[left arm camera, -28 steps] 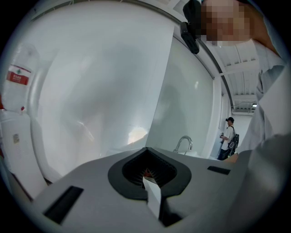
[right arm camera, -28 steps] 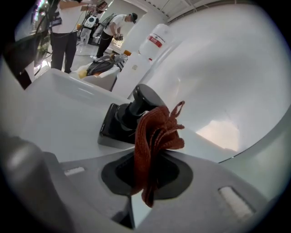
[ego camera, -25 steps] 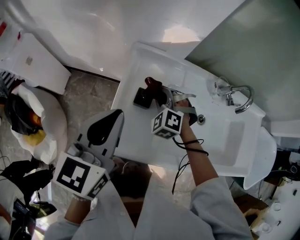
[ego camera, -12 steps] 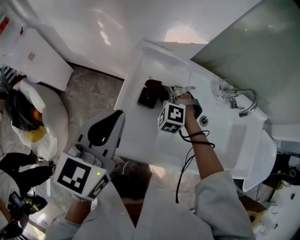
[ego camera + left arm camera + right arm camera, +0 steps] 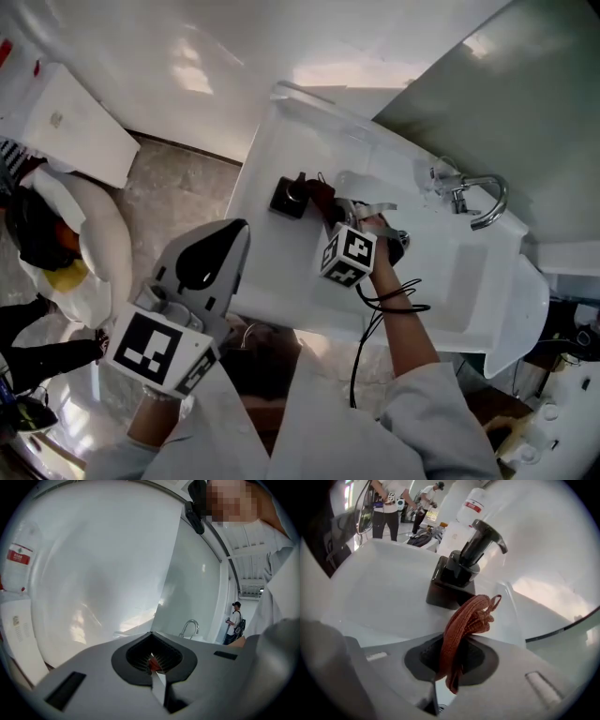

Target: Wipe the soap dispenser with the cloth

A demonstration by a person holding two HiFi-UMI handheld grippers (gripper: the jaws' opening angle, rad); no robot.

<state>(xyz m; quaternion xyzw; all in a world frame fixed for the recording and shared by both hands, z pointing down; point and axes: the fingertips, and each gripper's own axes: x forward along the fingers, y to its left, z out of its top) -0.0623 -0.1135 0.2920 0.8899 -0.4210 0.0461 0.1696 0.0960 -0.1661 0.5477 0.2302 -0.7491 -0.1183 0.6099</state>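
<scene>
The dark soap dispenser stands on the white sink top, left of the basin. In the right gripper view the soap dispenser is close ahead, its pump head pointing right. My right gripper is shut on a reddish-brown cloth, which sits just right of the dispenser. The bunched cloth sticks out of the right gripper, near the dispenser's base; whether it touches I cannot tell. My left gripper hangs off the sink's front left edge, shut. Nothing is held in the left gripper.
The basin and a chrome faucet lie to the right of the dispenser. A mirror wall rises behind. A white bag-lined bin stands on the floor at left. People stand in the distance.
The right gripper has drawn the cloth from the dispenser's top down to its right side, so the pump head now shows. The left gripper has stayed in place.
</scene>
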